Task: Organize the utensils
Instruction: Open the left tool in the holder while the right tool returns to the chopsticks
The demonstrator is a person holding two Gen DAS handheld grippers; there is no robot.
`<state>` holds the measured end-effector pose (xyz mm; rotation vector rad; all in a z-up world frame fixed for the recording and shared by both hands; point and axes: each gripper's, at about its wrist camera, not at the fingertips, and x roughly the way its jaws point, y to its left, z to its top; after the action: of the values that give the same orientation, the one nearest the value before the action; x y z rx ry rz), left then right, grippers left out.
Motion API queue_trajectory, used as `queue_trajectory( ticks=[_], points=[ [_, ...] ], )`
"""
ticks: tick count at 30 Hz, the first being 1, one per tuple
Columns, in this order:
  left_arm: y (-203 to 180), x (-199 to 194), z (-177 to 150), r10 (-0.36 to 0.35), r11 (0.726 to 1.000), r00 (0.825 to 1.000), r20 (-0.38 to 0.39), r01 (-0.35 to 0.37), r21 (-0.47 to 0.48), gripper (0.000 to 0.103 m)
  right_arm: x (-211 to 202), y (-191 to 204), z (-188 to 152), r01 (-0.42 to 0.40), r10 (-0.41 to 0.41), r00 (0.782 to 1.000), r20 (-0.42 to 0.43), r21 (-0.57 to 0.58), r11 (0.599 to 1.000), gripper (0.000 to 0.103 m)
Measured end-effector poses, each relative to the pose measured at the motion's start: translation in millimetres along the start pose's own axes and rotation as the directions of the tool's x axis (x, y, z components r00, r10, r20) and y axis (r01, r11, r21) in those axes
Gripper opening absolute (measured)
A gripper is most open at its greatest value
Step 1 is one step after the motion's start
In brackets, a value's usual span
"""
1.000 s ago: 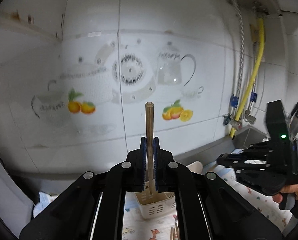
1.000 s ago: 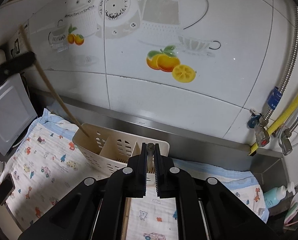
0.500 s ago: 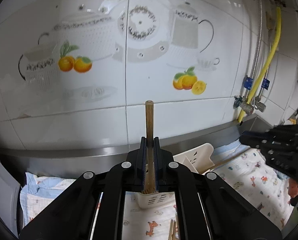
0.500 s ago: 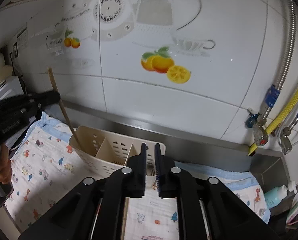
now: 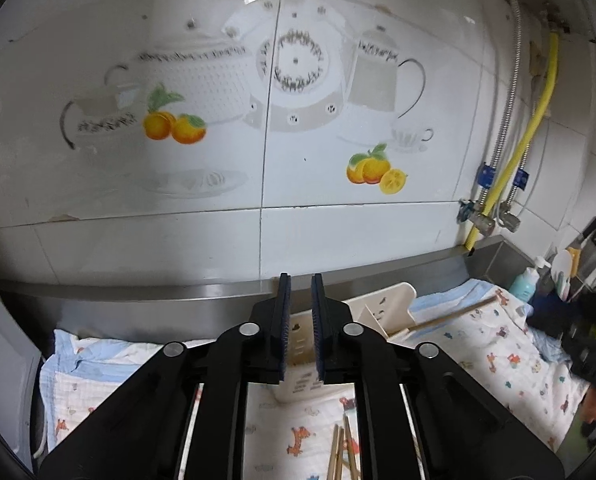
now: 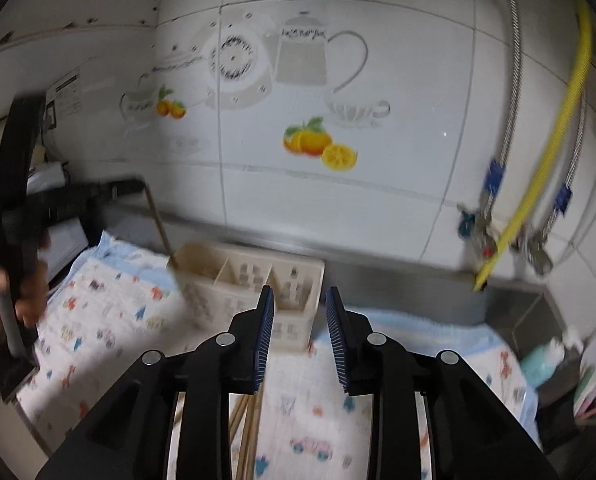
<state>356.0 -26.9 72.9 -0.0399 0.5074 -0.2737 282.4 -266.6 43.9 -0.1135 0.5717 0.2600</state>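
Note:
A cream slotted utensil caddy [image 5: 382, 304] [image 6: 249, 276] stands on the printed cloth against the steel ledge. My left gripper [image 5: 300, 280] hangs just above it; its jaws are opening, and this view shows nothing between them. In the right wrist view the left gripper [image 6: 137, 186] reaches in from the left, and a wooden chopstick [image 6: 159, 224] slants from its tips down into the caddy's left compartment. My right gripper [image 6: 300, 294] is back from the caddy, jaws opening and empty. Another stick [image 5: 450, 316] leans out of the caddy's right end. Loose chopsticks [image 5: 340, 452] [image 6: 249, 420] lie on the cloth.
The cartoon-print cloth [image 6: 109, 308] covers the counter. Steel and yellow hoses [image 5: 518, 160] run down the tiled wall at the right. A teal bottle [image 5: 524, 284] and a rack with knives [image 5: 590, 240] stand at the far right. A white appliance [image 6: 63, 240] sits at the left.
The chopstick that stood clamped in my left jaws is no longer between them, and the jaws have parted. My right jaws have opened and moved back from the caddy.

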Motion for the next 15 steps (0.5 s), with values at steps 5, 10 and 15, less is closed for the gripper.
queue_trajectory(
  ticks=[5, 10, 15],
  points=[
    [2.2, -36.0, -26.8, -0.003, 1.0, 1.0, 0.003, 0.003, 0.004, 0.016, -1.7, 13.3, -75.2, -0.015, 0.016, 0.997, -0.081, 0.011, 1.0, 0.027],
    [11.7, -60.1, -75.8, 0.0, 1.0, 0.999, -0.052, 0.0, -0.009, 0.016, 8.0, 25.4, -139.5, -0.031, 0.035, 0.985, -0.17, 0.024, 0.999, 0.025],
    [16.7, -77.6, -132.5, -0.007, 1.0, 0.994, -0.112, 0.005, -0.016, 0.016, 25.8, 35.9, -180.6, -0.044, 0.054, 0.973, -0.224, 0.047, 0.998, 0.02]
  ],
)
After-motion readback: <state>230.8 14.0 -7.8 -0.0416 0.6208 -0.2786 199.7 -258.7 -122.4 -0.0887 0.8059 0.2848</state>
